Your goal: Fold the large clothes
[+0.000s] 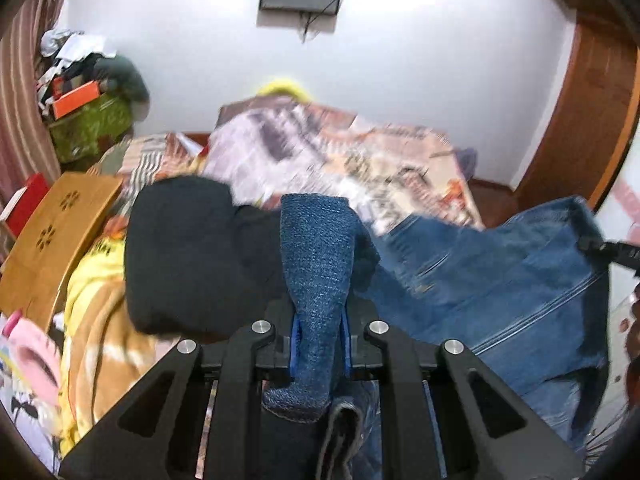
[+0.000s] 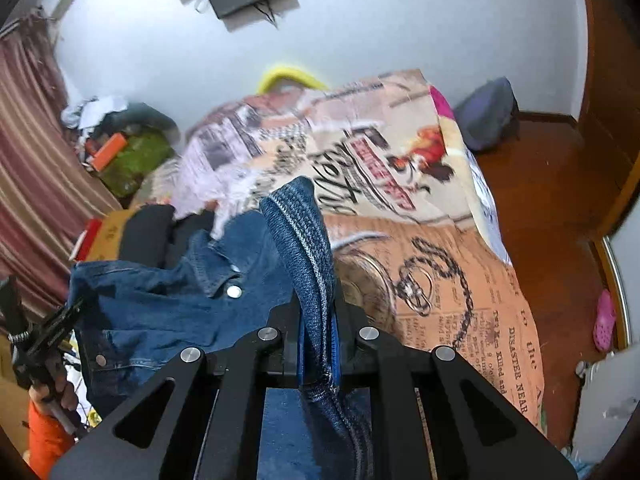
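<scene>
Bright, even room light blows out the white wall [image 1: 400, 60] near the top. Motion blur smears the bedspread [image 1: 340, 160]. Fisheye bending curves the dark-vignetted edges.

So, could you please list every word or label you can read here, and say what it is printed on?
"DISASTER NEAR": on the newspaper-print bedsheet, lower right in the right wrist view.
"Killed and": same sheet, the line beside it.
The large black script and the red banner further up: too blurred to read.
The denim jacket: no legible text.

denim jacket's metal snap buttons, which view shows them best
The right wrist view: two snap buttons show plainly on the denim jacket beside its collar. The left wrist view shows only plain denim panels and seams of the jacket, stretched between the two grippers, with no buttons visible.
</scene>
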`<act>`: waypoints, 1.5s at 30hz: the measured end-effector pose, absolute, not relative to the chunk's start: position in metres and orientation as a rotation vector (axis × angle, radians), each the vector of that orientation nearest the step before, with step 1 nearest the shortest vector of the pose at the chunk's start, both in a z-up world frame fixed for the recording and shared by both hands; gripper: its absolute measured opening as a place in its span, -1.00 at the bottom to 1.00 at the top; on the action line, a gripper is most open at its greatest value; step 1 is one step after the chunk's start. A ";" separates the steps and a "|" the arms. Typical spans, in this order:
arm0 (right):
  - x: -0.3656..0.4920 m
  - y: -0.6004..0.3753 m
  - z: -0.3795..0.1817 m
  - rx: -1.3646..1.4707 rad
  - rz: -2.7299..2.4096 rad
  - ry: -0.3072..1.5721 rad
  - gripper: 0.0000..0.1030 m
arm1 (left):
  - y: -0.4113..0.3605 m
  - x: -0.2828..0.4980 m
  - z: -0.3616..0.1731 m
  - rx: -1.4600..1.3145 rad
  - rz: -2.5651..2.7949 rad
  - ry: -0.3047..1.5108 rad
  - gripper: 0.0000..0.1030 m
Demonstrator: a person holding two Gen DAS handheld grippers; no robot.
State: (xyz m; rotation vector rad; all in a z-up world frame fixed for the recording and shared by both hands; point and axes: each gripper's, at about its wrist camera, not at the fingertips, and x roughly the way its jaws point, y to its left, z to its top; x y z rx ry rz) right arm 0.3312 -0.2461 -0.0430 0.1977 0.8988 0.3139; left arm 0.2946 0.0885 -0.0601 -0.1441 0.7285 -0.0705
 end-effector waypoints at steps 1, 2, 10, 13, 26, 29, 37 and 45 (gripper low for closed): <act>0.331 -0.245 -0.038 0.199 0.322 0.888 -0.84 | 0.086 0.298 -0.050 -0.155 -0.086 0.716 -0.71; 0.330 -0.243 -0.031 0.189 0.320 0.867 -0.84 | 0.084 0.300 -0.045 -0.161 -0.098 0.711 -0.71; 0.353 -0.251 -0.026 0.174 0.265 0.825 -0.84 | 0.090 0.336 -0.056 -0.174 -0.057 0.746 -0.71; 0.372 -0.262 -0.044 0.182 0.221 0.863 -0.84 | 0.103 0.355 -0.083 -0.182 -0.014 0.801 -0.71; 0.424 -0.312 -0.163 0.296 0.123 1.118 -0.83 | 0.156 0.395 -0.199 -0.232 0.106 1.009 -0.57; 0.423 -0.308 -0.173 0.267 0.129 1.132 -0.80 | 0.155 0.392 -0.205 -0.190 0.115 0.994 -0.49; 0.414 -0.297 -0.163 0.147 0.097 1.113 -0.70 | 0.151 0.375 -0.195 -0.100 0.159 0.996 -0.42; 0.375 -0.294 -0.127 0.095 0.097 1.049 -0.11 | 0.139 0.337 -0.168 0.018 0.162 0.975 0.18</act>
